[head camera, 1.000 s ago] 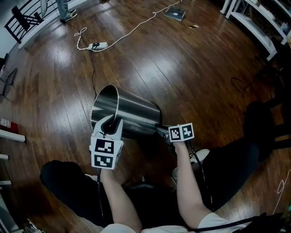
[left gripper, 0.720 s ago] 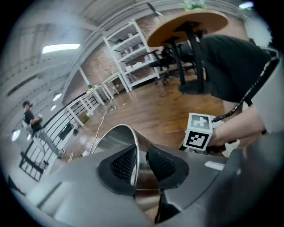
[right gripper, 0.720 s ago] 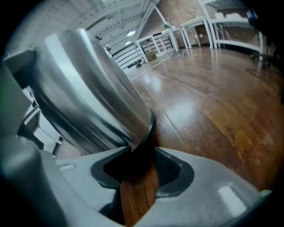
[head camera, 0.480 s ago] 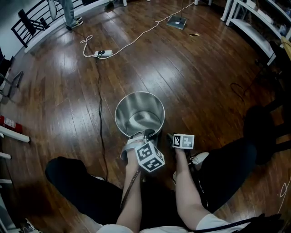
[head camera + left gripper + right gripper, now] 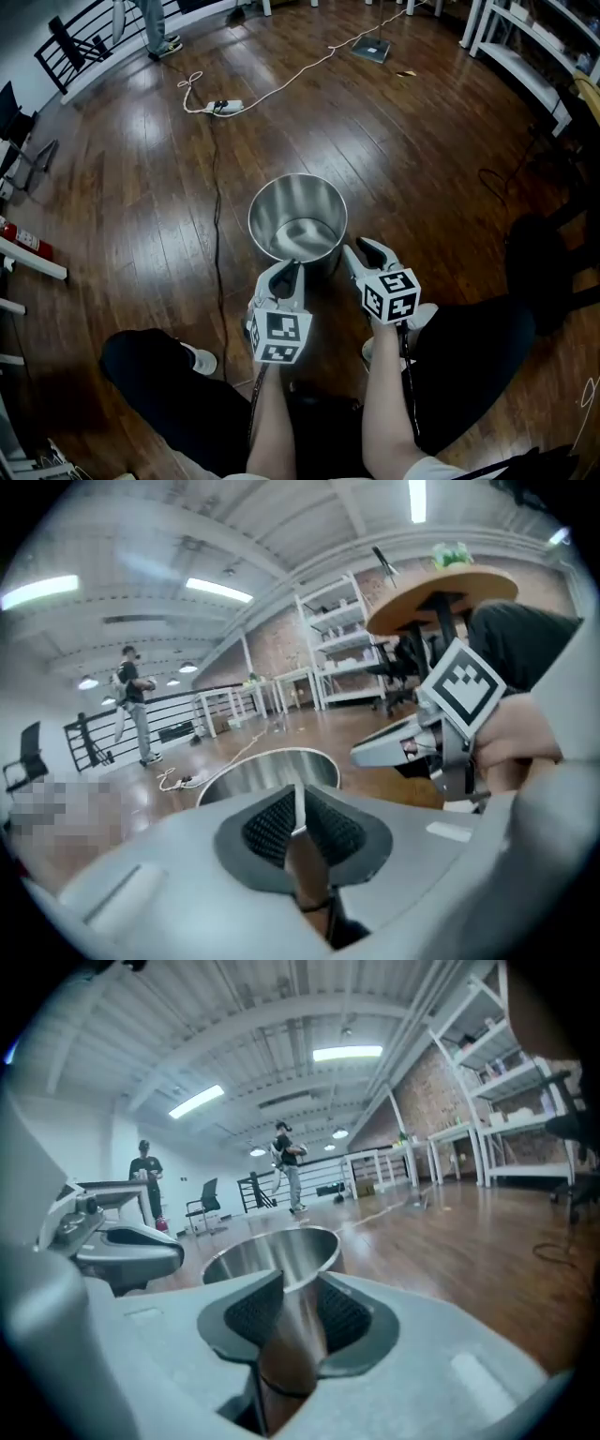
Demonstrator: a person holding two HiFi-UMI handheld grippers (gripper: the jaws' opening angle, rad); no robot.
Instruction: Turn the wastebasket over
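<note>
The steel wastebasket (image 5: 297, 220) stands upright on the wooden floor with its mouth up and nothing inside. My left gripper (image 5: 286, 269) hovers at its near rim, off the metal; its jaws have just been closing to a narrow slit with nothing between them. In the left gripper view the left gripper (image 5: 298, 794) faces the wastebasket (image 5: 267, 766) just ahead. My right gripper (image 5: 364, 248) hangs beside the basket's near right side, open; its jaws have just been closing with nothing in them. Through the right gripper (image 5: 295, 1283) the wastebasket (image 5: 272, 1251) shows ahead.
A black cable (image 5: 217, 234) runs down the floor left of the basket. A power strip with white cord (image 5: 225, 106) lies farther off. A red extinguisher (image 5: 23, 241) sits at the left, white shelving (image 5: 525, 47) at the right, a railing (image 5: 84, 47) far left.
The basket went from lying tilted on its side, held by both grippers, to standing upright. The left gripper has drawn back off the rim and the right gripper has risen beside it.
</note>
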